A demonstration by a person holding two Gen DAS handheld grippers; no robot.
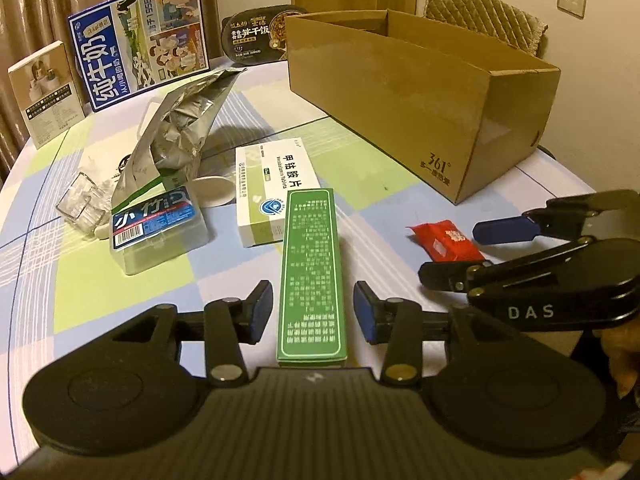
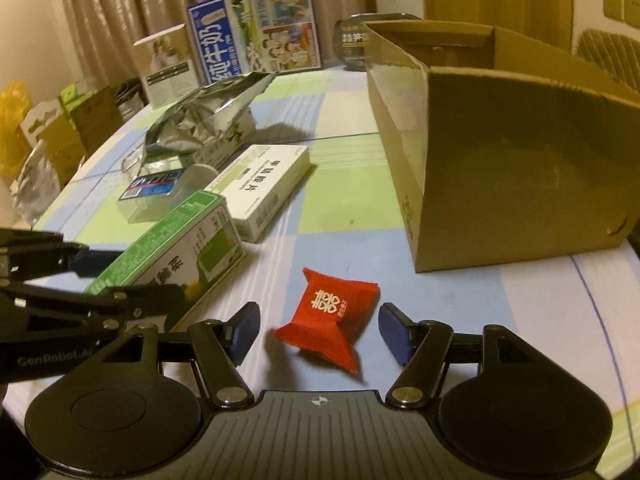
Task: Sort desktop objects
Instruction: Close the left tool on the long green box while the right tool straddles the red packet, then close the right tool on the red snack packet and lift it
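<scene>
A long green box point(image 1: 312, 260) lies on the checked tablecloth between the jaws of my left gripper point(image 1: 314, 312). A gap shows on each side of it, so the gripper is open. A red sweet packet point(image 2: 328, 320) with gold characters lies between the blue pads of my right gripper point(image 2: 318, 332), which is open and not touching it. In the left wrist view the right gripper point(image 1: 460, 252) straddles the same red packet point(image 1: 444, 240). In the right wrist view the left gripper point(image 2: 120, 280) flanks the green box point(image 2: 172, 240). An open brown cardboard box point(image 1: 420, 120) stands at the far right.
A white medicine box point(image 1: 272, 188), a clear plastic case with a blue label point(image 1: 160, 232), a crumpled silver foil bag point(image 1: 180, 128) and a small clear container point(image 1: 80, 204) lie to the left. A blue milk carton point(image 1: 140, 40) and a black bowl point(image 1: 256, 36) stand at the back.
</scene>
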